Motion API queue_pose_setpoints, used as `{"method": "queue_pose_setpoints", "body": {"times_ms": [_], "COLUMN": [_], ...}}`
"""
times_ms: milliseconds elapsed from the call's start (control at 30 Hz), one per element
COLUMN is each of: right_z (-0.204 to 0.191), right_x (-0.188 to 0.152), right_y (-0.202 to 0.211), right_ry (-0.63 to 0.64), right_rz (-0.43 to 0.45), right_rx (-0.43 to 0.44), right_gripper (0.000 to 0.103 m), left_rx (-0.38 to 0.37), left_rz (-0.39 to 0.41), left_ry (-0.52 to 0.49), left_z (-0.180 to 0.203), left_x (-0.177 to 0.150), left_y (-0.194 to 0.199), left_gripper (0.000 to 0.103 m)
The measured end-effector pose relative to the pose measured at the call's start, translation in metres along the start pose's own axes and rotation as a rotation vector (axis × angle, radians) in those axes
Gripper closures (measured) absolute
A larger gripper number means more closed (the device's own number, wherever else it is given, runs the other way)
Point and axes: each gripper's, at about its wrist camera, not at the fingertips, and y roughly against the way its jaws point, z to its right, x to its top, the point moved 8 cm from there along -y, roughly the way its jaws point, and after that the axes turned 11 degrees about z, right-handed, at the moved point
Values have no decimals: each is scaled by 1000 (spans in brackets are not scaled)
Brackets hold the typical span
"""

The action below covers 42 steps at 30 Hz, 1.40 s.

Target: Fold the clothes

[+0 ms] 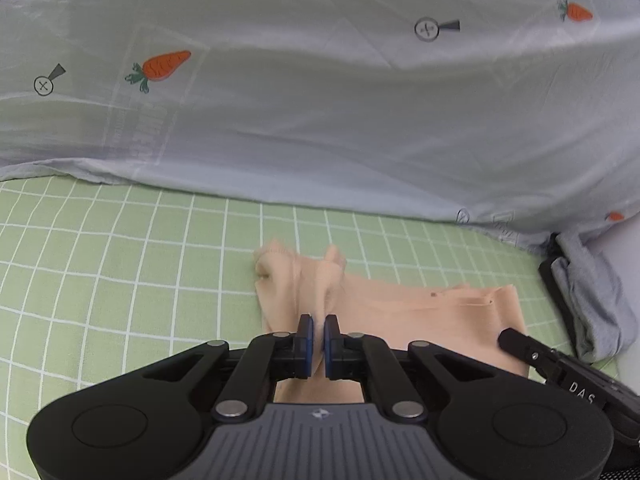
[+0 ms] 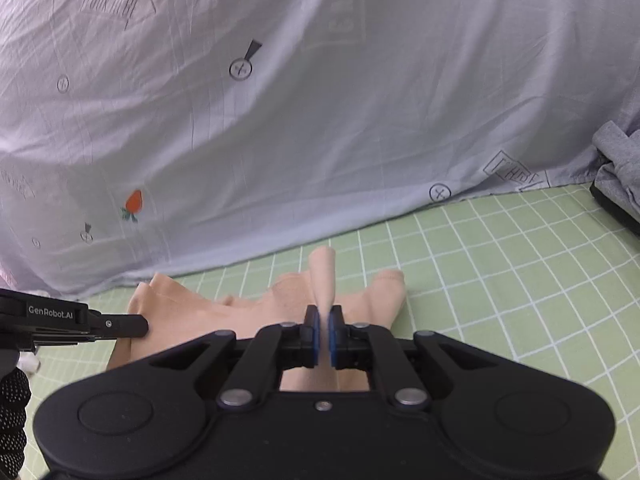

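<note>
Lying on a green sheet (image 1: pixel 120 264) with a white grid: a peach garment (image 1: pixel 400 312), partly flat, partly bunched and lifted. Pinched at one edge by the left gripper (image 1: pixel 319 330), fingers (image 1: pixel 306 330) nearly together with a fold of peach cloth between the blue pads. Pinched likewise by the right gripper (image 2: pixel 324 330), fingers (image 2: pixel 314 330) almost closed on a raised, rolled peak of the same cloth standing up just ahead of them. Both grippers close beside each other over the garment. Behind it, a pale blue cover (image 1: pixel 320 100) printed with carrots, draped and wrinkled. Off to the right, grey clothing (image 1: pixel 592 300) heaped on something dark.
</note>
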Motion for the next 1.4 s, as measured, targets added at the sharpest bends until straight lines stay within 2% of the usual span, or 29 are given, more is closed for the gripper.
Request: {"method": "queue_pose_setpoints", "body": {"times_ms": [100, 167, 200, 267, 333, 433, 533, 567, 600, 633, 667, 700, 733, 767, 800, 867, 967, 1133, 1233, 1267, 1333, 1367, 1400], "right_z": [6, 10, 14, 19, 19, 23, 27, 28, 29, 30, 31, 29, 26, 25, 23, 21, 20, 19, 16, 14, 6, 3, -1], "right_x": [22, 36, 32, 16, -6, -24, -26, -24, -21, -19, -17, -17, -19, -24, -29, -42, -58, -61, -59, -59, -56, -55, -53], "right_y": [-2, -6, -21, -49, -76, -85, -79, -75, -70, -65, -59, -54, -50, -48, -45, -44, -46, -54, -61, -62, -63, -64, -63], "right_ry": [-29, -47, -45, 9, 81, 74, 55, 49, 40, 29, 18, 4, -10, -23, -35, -48, -61, -73, -56, -48, -46, -44, -40], "right_rz": [68, 110, 110, 76, 4, -63, -79, -76, -75, -78, -80, -80, -91, -110, -129, -170, -225, -237, -248, -251, -255, -257, -259], "right_rx": [-4, -7, -10, -41, -87, -112, -126, -135, -155, -166, -173, -152, -127, -112, -97, -90, -89, -63, -42, -29, 9, 25, 25], "right_gripper": [98, 98, 98, 98, 98, 94, 73, 53, 26, 14, 8, 8, 7, 1, 1, 1, 1, 0, 1, 4, 25, 35, 49], "left_rx": [-38, 9, 65, 126, 171, 195, 205, 208, 189, 167, 144, 121, 104, 87, 80, 97, 112, 90, 74, 67, 54, 41, 12], "left_rz": [84, 107, 93, 45, -25, -36, -50, -57, -60, -62, -65, -65, -77, -90, -109, -151, -151, -182, -176, -179, -184, -188, -191], "left_ry": [-6, -63, -95, -98, -77, -97, -114, -117, -106, -93, -80, -69, -63, -57, -55, -69, -44, 8, -27, -36, -52, -48, -27], "left_z": [12, 10, 5, -7, -22, -30, -32, -33, -33, -33, -34, -36, -36, -36, -38, -41, -47, -57, -55, -54, -52, -51, -49], "left_x": [31, 35, 30, 17, -3, -20, -18, -17, -16, -16, -15, -15, -18, -21, -26, -41, -51, -59, -60, -59, -59, -58, -57], "left_y": [-7, -29, -48, -76, -98, -103, -95, -93, -89, -84, -80, -74, -70, -66, -65, -66, -69, -82, -87, -88, -91, -90, -89], "left_gripper": [97, 97, 97, 97, 97, 94, 81, 67, 46, 34, 17, 12, 11, 8, 2, 1, 1, 0, 0, 0, 2, 8, 26]}}
